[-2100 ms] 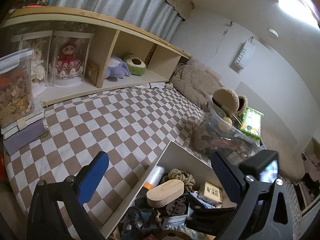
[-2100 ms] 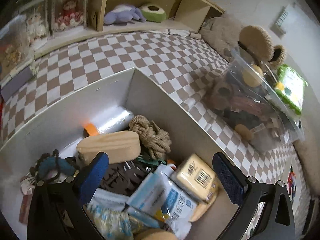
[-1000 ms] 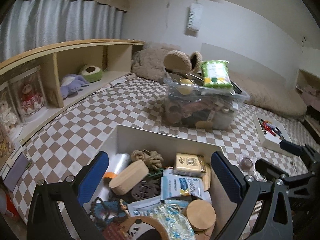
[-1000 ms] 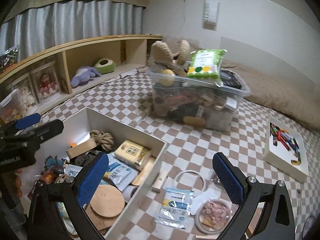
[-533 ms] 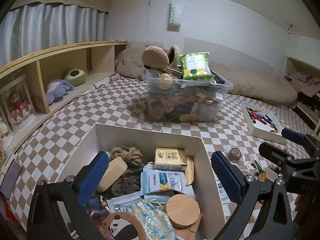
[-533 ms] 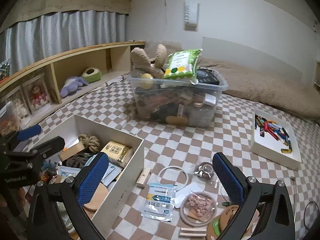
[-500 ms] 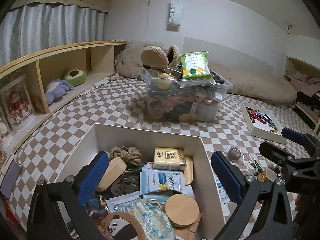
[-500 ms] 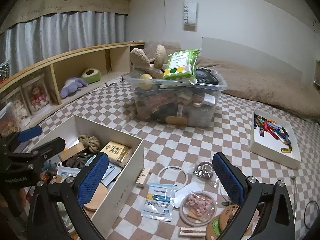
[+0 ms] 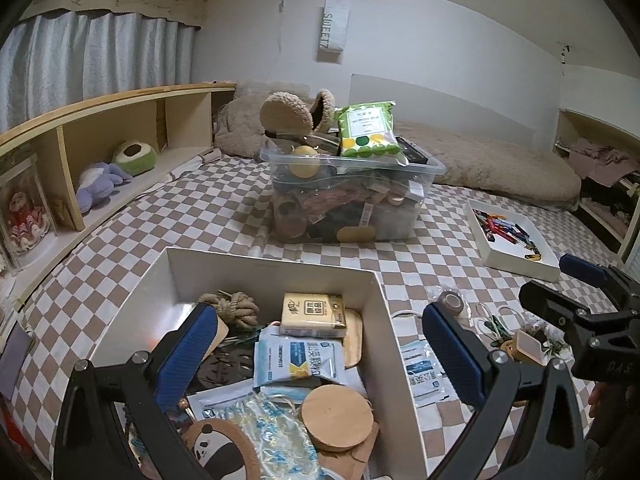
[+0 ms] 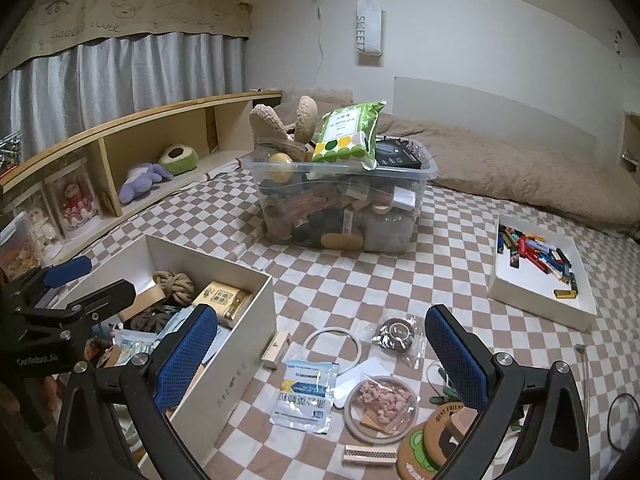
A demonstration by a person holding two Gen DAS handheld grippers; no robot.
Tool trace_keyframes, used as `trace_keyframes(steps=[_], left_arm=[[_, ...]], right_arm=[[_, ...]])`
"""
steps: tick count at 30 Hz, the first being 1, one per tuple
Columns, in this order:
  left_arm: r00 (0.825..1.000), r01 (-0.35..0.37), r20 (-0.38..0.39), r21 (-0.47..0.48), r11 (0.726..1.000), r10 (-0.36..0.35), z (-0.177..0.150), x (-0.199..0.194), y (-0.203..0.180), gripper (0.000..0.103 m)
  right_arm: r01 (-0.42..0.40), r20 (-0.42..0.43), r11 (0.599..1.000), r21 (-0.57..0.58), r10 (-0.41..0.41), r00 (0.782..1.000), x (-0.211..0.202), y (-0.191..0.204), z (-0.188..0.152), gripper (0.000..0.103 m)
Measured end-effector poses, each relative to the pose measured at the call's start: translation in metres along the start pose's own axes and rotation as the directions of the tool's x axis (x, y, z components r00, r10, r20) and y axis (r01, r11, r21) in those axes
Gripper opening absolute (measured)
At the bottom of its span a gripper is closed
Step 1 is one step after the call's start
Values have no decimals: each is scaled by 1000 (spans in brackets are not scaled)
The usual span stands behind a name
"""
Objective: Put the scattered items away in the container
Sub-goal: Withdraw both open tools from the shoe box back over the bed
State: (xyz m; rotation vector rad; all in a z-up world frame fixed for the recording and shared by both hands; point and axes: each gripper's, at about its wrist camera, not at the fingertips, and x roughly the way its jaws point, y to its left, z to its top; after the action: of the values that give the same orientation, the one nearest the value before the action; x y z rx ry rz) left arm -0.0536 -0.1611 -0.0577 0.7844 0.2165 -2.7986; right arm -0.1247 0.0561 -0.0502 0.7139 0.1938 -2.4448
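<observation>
**A:** Grippers first, what are they up to?

**B:** Left gripper hangs over the open white cardboard box with its jaws spread wide and nothing between them. Right gripper is the same deal, jaws wide apart and empty, above the loose stuff on the brown-and-white checkered bedspread.

**A:** What's in the box so far?

**B:** Coil of tan rope near the back wall, a yellow tissue pack, a blue-and-white sachet in front of it, a round wooden disc, and a panda-face coaster at the near edge.

**A:** And what's outside it?

**B:** All just right of the box: a matching blue-and-white sachet, a white ring beside it, a clear round lid with pink bits on it, a bagged brown disc, a small wooden stick touching the box wall, and a green frog coaster near the bottom edge.

**A:** Anything else around?

**B:** Clear plastic bin stuffed full, farther back on the bed, and a shallow white tray of coloured markers off to the right.
</observation>
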Motion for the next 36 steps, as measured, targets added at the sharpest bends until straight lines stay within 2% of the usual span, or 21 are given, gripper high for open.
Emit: trace_keyframes(steps=[10, 20, 29, 36], left_arm=[[1000, 15, -7, 21, 1000, -15, -4, 1, -16, 103], [997, 71, -3, 47, 996, -71, -4, -6, -35, 103], [992, 124, 8, 78, 989, -125, -6, -17, -53, 103], [986, 165, 22, 89, 982, -168, -8, -25, -69, 103]], right_arm=[[26, 24, 1000, 6, -27, 999, -14, -16, -7, 103], [76, 40, 997, 31, -77, 996, -25, -37, -23, 103], [139, 75, 984, 113, -148, 986, -46, -71, -31, 103], [186, 64, 969, 165, -198, 978, -53, -98, -45, 103]])
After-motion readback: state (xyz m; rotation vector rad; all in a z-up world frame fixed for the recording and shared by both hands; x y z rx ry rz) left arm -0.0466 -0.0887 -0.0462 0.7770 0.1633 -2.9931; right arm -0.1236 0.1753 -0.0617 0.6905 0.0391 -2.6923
